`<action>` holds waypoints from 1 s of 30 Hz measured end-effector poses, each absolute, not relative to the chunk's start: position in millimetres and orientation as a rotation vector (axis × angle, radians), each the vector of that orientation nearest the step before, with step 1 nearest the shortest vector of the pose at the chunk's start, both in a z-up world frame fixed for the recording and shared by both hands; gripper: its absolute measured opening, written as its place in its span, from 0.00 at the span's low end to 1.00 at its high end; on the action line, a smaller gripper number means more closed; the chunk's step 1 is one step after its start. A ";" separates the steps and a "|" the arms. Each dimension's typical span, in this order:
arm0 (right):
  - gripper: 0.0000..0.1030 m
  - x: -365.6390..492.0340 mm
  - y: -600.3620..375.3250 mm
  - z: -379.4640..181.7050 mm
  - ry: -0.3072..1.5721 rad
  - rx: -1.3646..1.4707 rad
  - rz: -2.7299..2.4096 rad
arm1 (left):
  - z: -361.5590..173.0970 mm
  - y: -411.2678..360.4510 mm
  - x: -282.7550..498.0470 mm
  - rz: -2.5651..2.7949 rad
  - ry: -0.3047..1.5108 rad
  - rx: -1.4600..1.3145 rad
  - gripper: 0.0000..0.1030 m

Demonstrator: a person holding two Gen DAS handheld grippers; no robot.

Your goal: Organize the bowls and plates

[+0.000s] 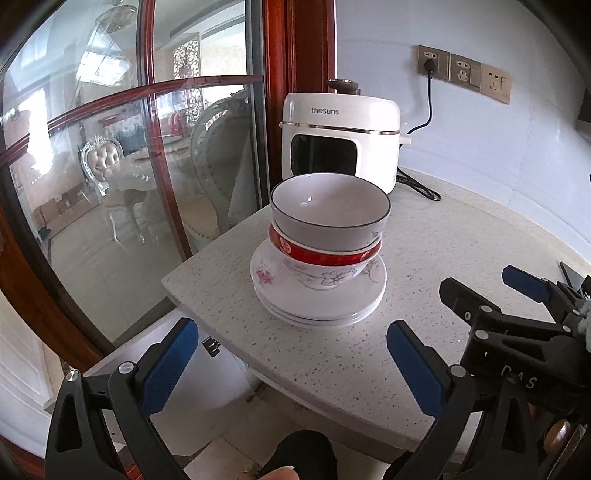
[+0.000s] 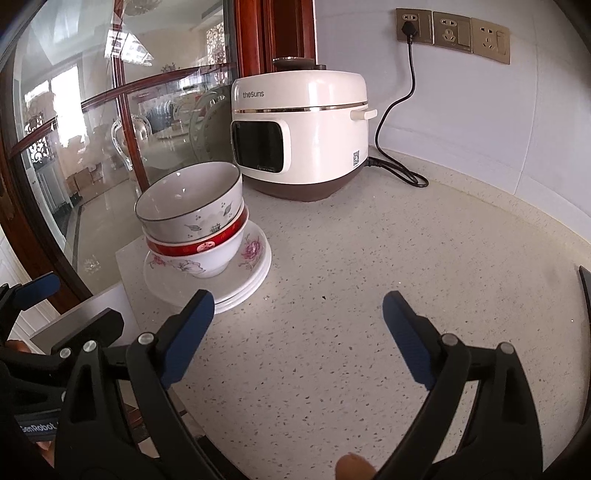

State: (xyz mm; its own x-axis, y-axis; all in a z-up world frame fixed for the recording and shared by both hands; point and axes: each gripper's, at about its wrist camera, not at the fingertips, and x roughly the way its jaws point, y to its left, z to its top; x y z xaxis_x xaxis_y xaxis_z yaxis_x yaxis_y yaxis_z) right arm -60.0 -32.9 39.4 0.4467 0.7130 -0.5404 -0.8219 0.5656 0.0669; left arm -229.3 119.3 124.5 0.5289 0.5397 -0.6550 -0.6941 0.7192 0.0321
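A grey-rimmed white bowl [image 1: 330, 216] sits nested in a red-banded floral bowl [image 1: 325, 264], on a stack of white floral plates [image 1: 317, 302] near the counter's left corner. The same bowls [image 2: 192, 206] [image 2: 199, 251] and plates [image 2: 236, 280] show in the right wrist view. My left gripper [image 1: 291, 354] is open and empty, just in front of the stack. My right gripper [image 2: 299, 325] is open and empty, over the counter to the right of the stack; it also shows in the left wrist view [image 1: 491, 291].
A white rice cooker [image 2: 299, 133] stands behind the stack, its cord [image 2: 391, 122] plugged into wall sockets [image 2: 452, 33]. A glass door with a red wood frame [image 1: 155, 155] borders the speckled counter [image 2: 369, 295] on the left. A dark object [image 2: 585, 295] lies at the right edge.
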 end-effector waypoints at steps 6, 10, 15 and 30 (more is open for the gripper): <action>0.91 -59.1 -33.4 40.1 0.558 -0.213 0.955 | 123.7 117.9 -228.7 0.741 0.700 -0.247 1.00; 0.91 -58.7 -33.4 40.3 0.558 -0.210 0.956 | 123.5 118.0 -228.5 0.741 0.701 -0.247 1.00; 0.91 -58.1 -31.9 39.1 0.565 -0.208 0.956 | 122.9 119.8 -227.7 0.740 0.704 -0.245 1.00; 0.91 -55.1 -33.2 38.7 0.570 -0.198 0.952 | 125.1 117.9 -225.7 0.751 0.674 -0.219 1.00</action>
